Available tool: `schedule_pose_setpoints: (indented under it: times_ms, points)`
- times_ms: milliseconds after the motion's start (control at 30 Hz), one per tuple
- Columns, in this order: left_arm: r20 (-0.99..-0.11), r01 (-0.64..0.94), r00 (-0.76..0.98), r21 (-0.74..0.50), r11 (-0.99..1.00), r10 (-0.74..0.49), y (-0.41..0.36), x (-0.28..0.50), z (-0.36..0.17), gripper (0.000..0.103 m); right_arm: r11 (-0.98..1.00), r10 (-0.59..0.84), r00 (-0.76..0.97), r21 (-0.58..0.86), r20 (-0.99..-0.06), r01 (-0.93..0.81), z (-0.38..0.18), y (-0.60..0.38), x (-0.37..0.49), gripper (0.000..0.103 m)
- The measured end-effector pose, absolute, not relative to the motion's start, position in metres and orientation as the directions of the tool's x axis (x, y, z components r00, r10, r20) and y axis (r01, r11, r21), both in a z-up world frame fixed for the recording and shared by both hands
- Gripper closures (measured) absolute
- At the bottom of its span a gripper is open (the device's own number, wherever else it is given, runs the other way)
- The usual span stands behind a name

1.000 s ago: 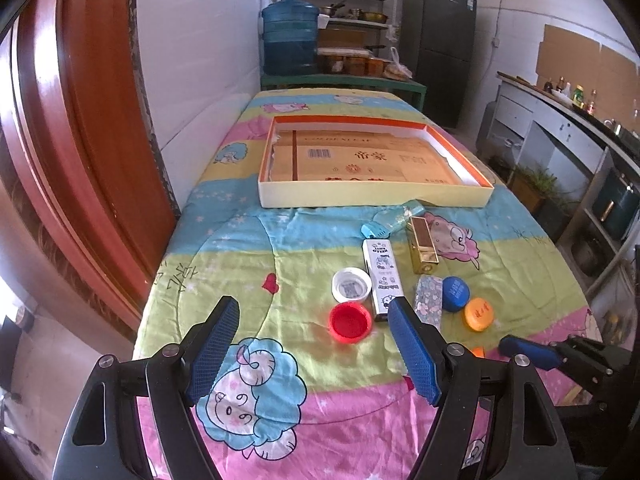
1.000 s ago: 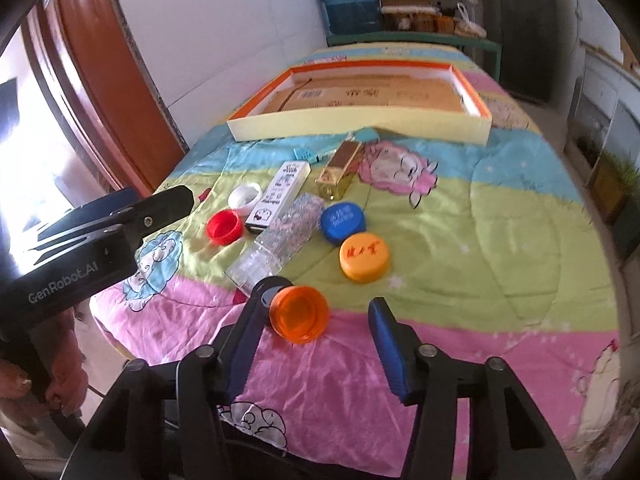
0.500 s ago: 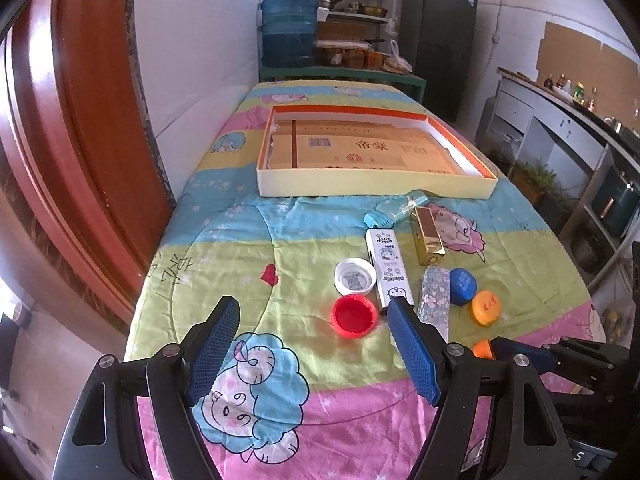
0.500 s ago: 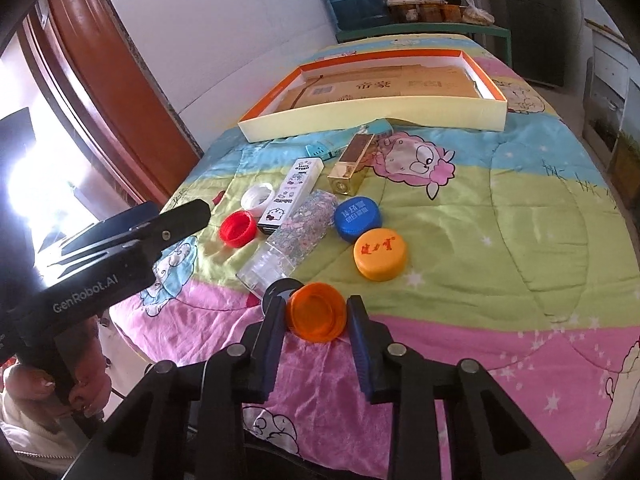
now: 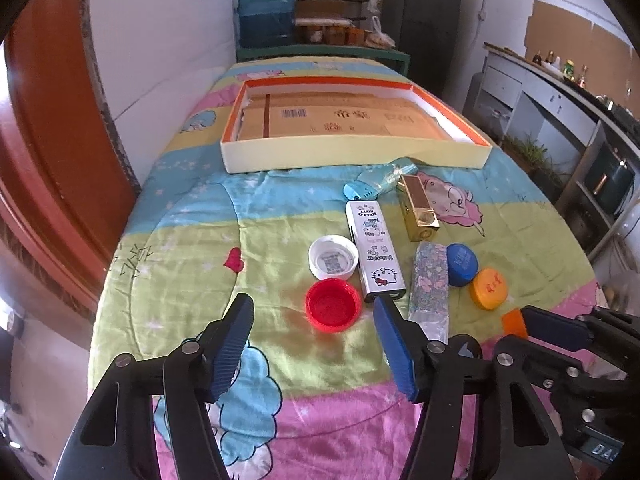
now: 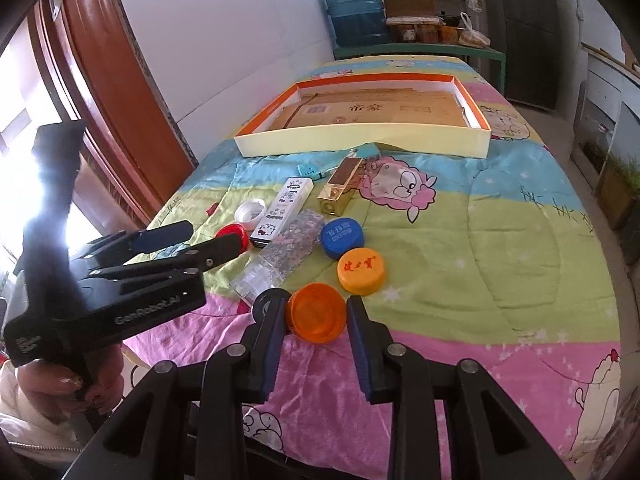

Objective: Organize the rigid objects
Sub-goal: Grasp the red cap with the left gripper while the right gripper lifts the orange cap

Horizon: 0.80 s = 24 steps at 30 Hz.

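My right gripper (image 6: 316, 316) is shut on an orange cap (image 6: 317, 312) and holds it just above the pink front strip of the cloth; the cap's edge shows in the left wrist view (image 5: 513, 322). My left gripper (image 5: 314, 316) is open and empty, its fingers on either side of a red cap (image 5: 332, 310) that lies just ahead of them. On the cloth lie a white cap (image 5: 333, 257), a Hello Kitty box (image 5: 375, 254), a glitter case (image 5: 430, 286), a blue cap (image 5: 461, 264), an orange-yellow cap (image 5: 489, 288), a gold box (image 5: 418, 212) and a light-blue bottle (image 5: 378, 182).
A shallow cream tray (image 5: 352, 158) with an orange rim and cardboard inside lies behind the objects. A white wall and a brown door (image 5: 48, 120) run along the left. A cabinet counter (image 5: 560, 92) stands to the right and a water jug (image 5: 266, 10) at the far end.
My right gripper has closed on the orange cap and lifted it slightly. My left gripper has come a little nearer to the red cap and stays open.
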State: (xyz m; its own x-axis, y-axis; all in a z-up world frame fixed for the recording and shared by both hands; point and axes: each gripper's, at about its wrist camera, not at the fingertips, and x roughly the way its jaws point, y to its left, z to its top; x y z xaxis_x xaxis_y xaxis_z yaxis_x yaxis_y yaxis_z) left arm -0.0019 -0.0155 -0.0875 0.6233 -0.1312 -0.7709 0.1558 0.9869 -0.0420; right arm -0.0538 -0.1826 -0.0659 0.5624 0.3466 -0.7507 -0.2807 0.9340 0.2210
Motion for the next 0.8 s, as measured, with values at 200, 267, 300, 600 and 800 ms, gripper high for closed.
schedule_pose_setpoints:
  times_ms: [200,267,300,600,800]
  points:
    - [-0.784,0.153,0.609,-0.035,0.988,-0.122,-0.018,0.003,-0.099,0.046,0.936,0.344,0.564,0.226,-0.751,-0.27,-0.066,-0.185,-0.051,0.071]
    - [-0.782,0.157,0.611,-0.036,0.987,-0.126,-0.017,0.003,-0.099,0.059,0.936,0.343,0.564,0.225,-0.751,-0.27,-0.065,-0.186,-0.051,0.071]
    - [-0.779,0.156,0.614,-0.036,0.987,-0.126,-0.017,0.003,-0.098,0.063,0.936,0.343,0.564,0.224,-0.751,-0.27,-0.065,-0.185,-0.051,0.071]
    - [-0.764,0.14,0.628,-0.075,0.987,-0.147,-0.007,0.004,-0.091,0.072,0.938,0.339,0.576,0.218,-0.744,-0.27,-0.061,-0.185,-0.049,0.071]
    - [-0.738,0.142,0.658,-0.073,0.987,-0.15,-0.008,0.003,-0.071,0.072,0.937,0.34,0.593,0.214,-0.73,-0.275,-0.052,-0.185,-0.044,0.071]
